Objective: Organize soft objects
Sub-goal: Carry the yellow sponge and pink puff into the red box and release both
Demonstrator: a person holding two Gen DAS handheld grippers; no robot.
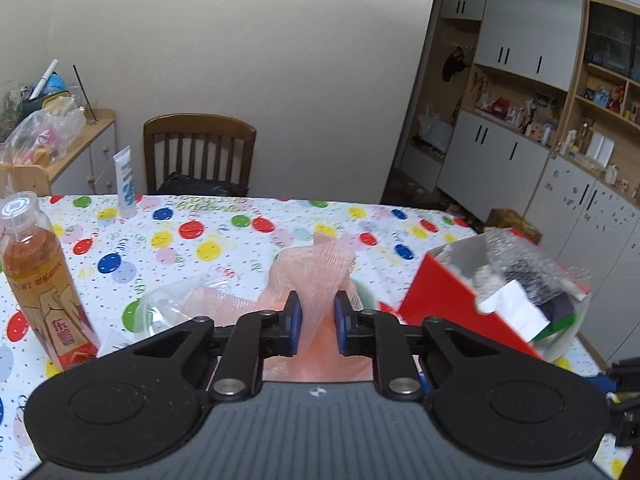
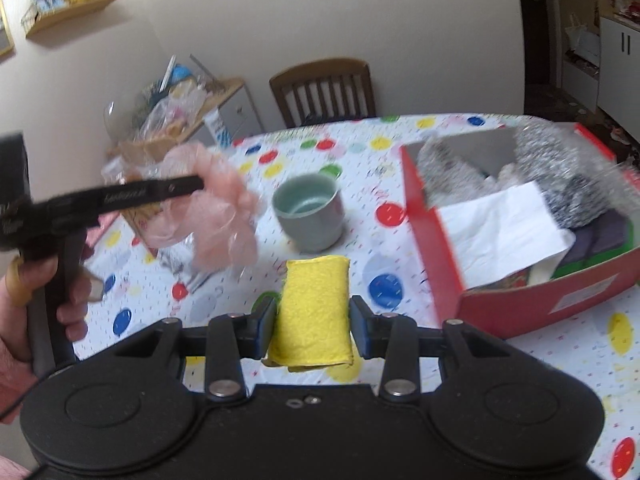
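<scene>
My left gripper (image 1: 317,322) is shut on a pink mesh bath sponge (image 1: 316,276) and holds it above the table. It also shows in the right wrist view (image 2: 224,208), with a clear plastic wrapper hanging from it. My right gripper (image 2: 314,326) is shut on a yellow sponge (image 2: 314,304) and holds it over the table. A red cardboard box (image 2: 520,304) sits at the right, holding steel wool scourers (image 2: 560,184), white tissue (image 2: 500,232) and dark cloths. The box also shows in the left wrist view (image 1: 440,300).
A grey-green ceramic cup (image 2: 310,212) stands mid-table, left of the box. An orange drink bottle (image 1: 40,280) stands at the left, a white tube (image 1: 126,184) at the far edge. A wooden chair (image 1: 200,152) is behind the table with the dotted cloth (image 1: 224,240).
</scene>
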